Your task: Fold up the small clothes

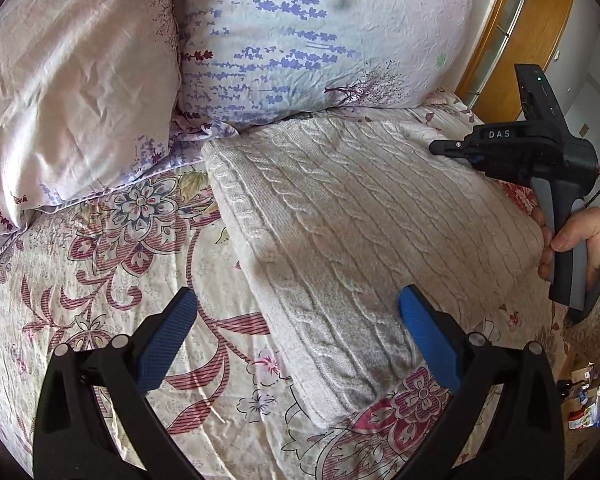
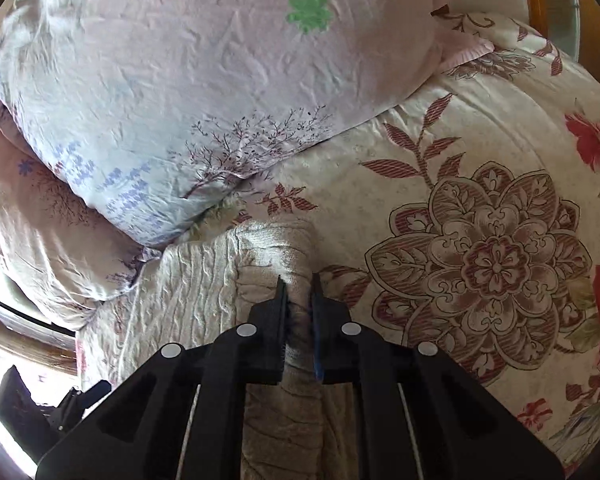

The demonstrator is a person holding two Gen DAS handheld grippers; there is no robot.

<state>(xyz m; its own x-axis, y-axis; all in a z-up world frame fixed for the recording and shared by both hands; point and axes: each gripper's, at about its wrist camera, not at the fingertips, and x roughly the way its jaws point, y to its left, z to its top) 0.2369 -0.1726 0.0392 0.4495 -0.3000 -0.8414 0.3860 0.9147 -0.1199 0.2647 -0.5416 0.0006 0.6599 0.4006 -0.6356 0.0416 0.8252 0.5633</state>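
Viewing from left wrist: we see the left gripper with blue pads spread wide, nothing between them, hovering over the near edge of the cable-knit sweater.
Sweater position: it lies folded into a long panel on the floral bedspread, its far end against the lavender-print pillow.
Left view only: a hand at the right edge grips the handle of the right gripper, seen from the side; we cannot tell its jaw gap from here.
Right wrist view only: we see the right gripper with jaws narrow, pinching a raised fold of the sweater.
Surface: bedspread, cream with red flowers.
Room: wooden headboard behind the pillows.
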